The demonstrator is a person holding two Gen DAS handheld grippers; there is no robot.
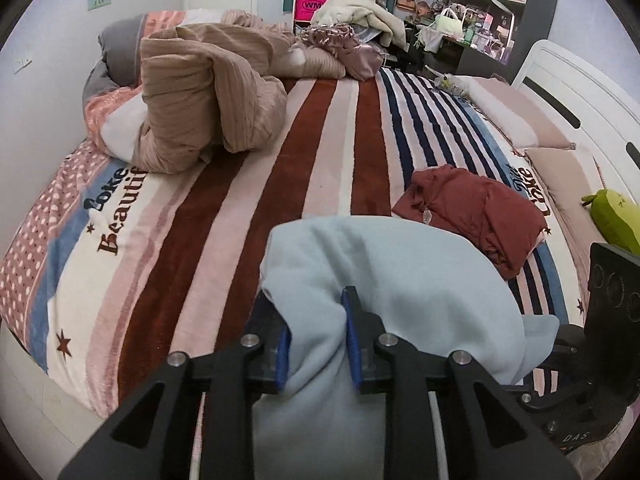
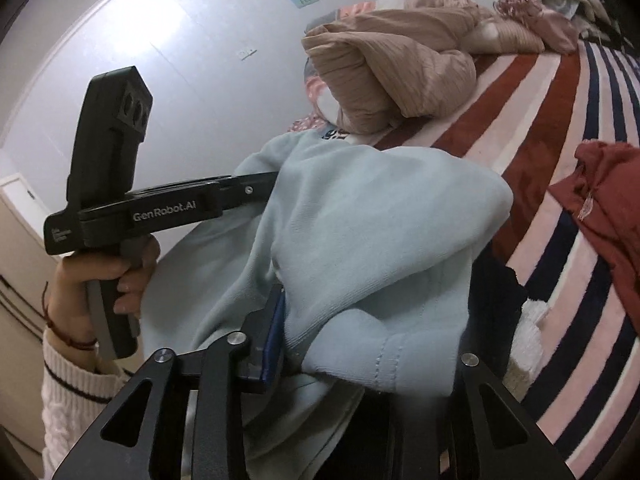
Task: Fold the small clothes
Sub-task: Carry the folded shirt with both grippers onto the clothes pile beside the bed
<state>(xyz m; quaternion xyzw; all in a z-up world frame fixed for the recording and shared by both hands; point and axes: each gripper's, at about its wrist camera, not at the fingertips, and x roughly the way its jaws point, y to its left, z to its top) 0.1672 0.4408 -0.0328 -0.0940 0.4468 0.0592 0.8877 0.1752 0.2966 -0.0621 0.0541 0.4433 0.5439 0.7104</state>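
Pale blue garment [image 1: 392, 280] fills the gap of your left hand-held gripper [image 1: 316, 332], whose blue pads clamp a bunched fold while the rest drapes ahead onto the striped bed [image 1: 320, 140], with a red garment [image 1: 472, 216] ahead to the right. From your right hand-held gripper [image 2: 360, 320], the same cloth is gripped and covers the far finger, and your left hand [image 2: 108, 276] holds its tool off to the left.

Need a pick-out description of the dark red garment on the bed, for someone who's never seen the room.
On the striped blanket covering the bed, look toward the white headboard. The dark red garment lies crumpled on the navy stripes, beyond the pale blue garment; it alone is rust red.
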